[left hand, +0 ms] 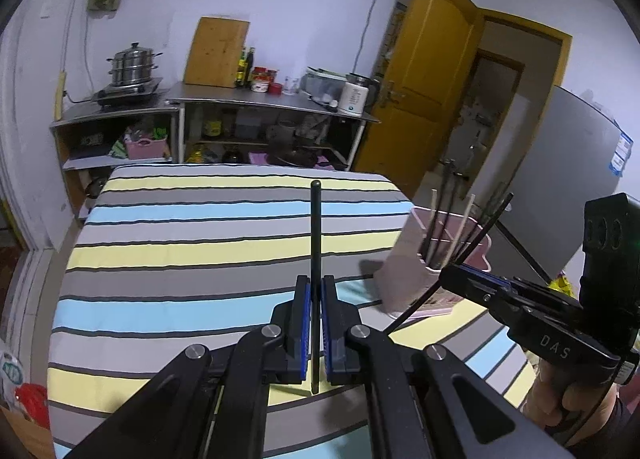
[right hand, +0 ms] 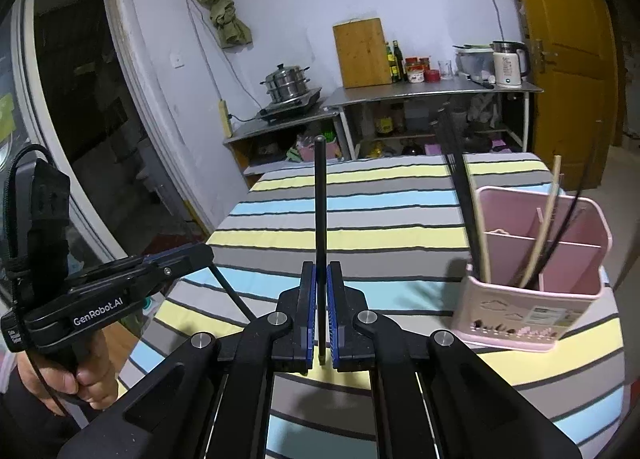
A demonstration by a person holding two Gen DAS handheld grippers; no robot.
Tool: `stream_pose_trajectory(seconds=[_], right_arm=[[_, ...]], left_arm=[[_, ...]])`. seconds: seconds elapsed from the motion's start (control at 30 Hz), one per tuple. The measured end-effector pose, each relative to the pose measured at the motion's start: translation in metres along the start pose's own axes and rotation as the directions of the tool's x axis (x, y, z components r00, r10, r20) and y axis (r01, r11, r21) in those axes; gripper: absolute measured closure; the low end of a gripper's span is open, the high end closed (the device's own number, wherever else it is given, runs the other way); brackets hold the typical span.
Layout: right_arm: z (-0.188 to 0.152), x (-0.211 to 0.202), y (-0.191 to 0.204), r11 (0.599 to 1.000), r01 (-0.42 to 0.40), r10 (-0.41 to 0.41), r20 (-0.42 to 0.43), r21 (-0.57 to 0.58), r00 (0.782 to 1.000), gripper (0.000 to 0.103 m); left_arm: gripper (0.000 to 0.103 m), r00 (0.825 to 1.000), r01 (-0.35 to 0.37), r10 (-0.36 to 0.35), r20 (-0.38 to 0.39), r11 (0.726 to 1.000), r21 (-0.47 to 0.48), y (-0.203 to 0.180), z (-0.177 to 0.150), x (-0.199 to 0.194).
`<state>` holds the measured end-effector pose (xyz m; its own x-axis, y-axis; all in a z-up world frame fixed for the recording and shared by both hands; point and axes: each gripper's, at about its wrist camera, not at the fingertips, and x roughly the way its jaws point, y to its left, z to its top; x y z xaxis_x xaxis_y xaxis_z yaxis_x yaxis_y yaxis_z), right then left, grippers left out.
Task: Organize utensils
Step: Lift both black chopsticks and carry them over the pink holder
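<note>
On the left, the left gripper (left hand: 315, 291) is clenched on 1 slim, matte black chopstick (left hand: 315, 243), a straight round rod that stands up between the ribbed blue pads (left hand: 306, 323) and pokes out below them. Under it lies the table (left hand: 200, 227), covered in soft cloth banded yellow, grey and pale blue with thin dark lines. Further right, the right gripper (right hand: 321, 279) grips a 2nd black chopstick (right hand: 320, 195) the same way, upright between its own blue pads; in the left wrist view that stick (left hand: 476, 243) slants across the front of the holder. At the table's right edge stands the pink holder (right hand: 568, 299), a glossy plastic box with rounded corners, inner dividers and a cloud print on its front wall. In it lean several black and pale wooden chopsticks (right hand: 548, 219), tilted apart. Behind the table runs a steel shelf unit (right hand: 436, 93) with a wooden cutting board (right hand: 362, 53), a steamer pot (right hand: 286, 83) and a white kettle (right hand: 508, 67).
</note>
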<state>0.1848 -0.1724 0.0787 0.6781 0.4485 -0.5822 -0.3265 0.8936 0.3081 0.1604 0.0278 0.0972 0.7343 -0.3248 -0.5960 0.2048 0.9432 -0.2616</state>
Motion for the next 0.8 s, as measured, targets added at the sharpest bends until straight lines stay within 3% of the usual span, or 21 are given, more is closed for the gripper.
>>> stream_pose_trajectory(seconds=[0.4,0.8], right_arm=[[0.000,-0.037,-0.041,0.994,0.074,-0.078,0.043,0.078,0.996,0.098],[0.026,-0.081,-0.071,0.984,0.142,-0.157,0.143,0.110,0.977,0.098]], left_arm=[[0.098,0.994,0.107,-0.106,-0.028,0.993,0.038,-0.049,0.015,0.020],[0.098,0.979,0.200,-0.203,0.019,0.974,0.106,-0.108,0.060,0.025]])
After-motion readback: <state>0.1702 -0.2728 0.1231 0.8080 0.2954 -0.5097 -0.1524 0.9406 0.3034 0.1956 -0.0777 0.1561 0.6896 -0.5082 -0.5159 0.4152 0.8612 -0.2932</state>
